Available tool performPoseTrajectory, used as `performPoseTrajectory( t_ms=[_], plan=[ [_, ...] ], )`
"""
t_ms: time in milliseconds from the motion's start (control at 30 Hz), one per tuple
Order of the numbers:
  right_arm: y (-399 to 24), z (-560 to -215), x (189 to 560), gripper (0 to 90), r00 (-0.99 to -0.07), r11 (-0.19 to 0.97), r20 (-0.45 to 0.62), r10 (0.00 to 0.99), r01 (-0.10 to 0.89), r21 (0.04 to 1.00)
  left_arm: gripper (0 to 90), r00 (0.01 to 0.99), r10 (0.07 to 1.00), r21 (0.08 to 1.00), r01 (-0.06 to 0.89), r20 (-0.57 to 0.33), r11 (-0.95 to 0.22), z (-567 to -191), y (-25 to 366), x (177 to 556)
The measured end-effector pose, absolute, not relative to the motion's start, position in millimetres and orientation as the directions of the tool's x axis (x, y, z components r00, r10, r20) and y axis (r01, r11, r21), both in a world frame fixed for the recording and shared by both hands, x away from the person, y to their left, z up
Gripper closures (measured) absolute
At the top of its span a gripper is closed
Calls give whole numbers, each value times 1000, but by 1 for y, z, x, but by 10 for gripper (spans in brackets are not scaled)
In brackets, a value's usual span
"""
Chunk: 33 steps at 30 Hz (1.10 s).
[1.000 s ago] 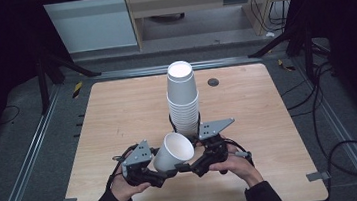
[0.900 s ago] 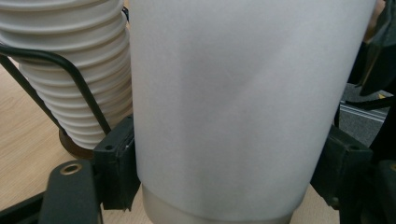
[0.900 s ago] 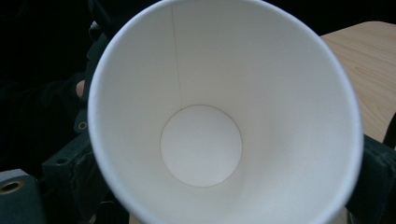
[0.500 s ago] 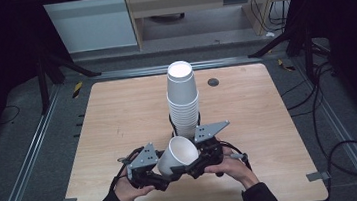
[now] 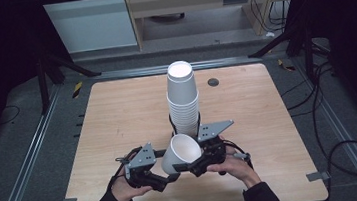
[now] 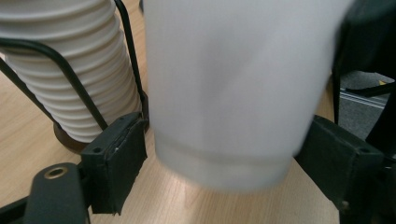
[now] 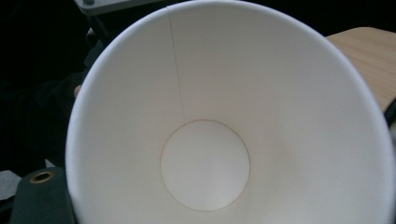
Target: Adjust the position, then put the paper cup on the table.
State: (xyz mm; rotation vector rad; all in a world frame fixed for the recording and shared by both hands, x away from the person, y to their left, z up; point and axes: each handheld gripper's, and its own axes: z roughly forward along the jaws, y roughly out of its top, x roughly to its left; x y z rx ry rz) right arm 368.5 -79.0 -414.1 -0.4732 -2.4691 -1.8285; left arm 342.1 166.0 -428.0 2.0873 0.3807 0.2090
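Risk of crushing or dropping the tilted white paper cup point(image 5: 179, 154), loosely between the wide left claw point(image 5: 170, 177) pads; right claw point(image 5: 179, 168) grip impossible to tell.

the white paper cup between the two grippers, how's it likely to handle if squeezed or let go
The white paper cup looks thin-walled and empty, so it is probably very light and would dent under a hard squeeze. It is tilted on its side between the left gripper and right gripper; dropped like that, it would likely roll in a curve, given its tapered shape.
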Motion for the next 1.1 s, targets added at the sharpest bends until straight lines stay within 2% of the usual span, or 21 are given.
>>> performPoseTrajectory(
  t_ms=[300, 800, 1100],
  plan=[
    [-100, -408, 371, 142, -940, 264, 164, 298, 246, 932, 145, 910, 412, 852, 240, -32, -465, -428, 190, 354],
    [-132, -400, 373, 142, -891, 250, 112, 441, 242, 938, 140, 744, 659, 830, 432, -109, -351, -439, 235, 382],
    [-153, -393, 375, 143, -842, 239, 80, 533, 240, 941, 144, 690, 715, 830, 461, -112, -315, -441, 248, 387]
  ],
)
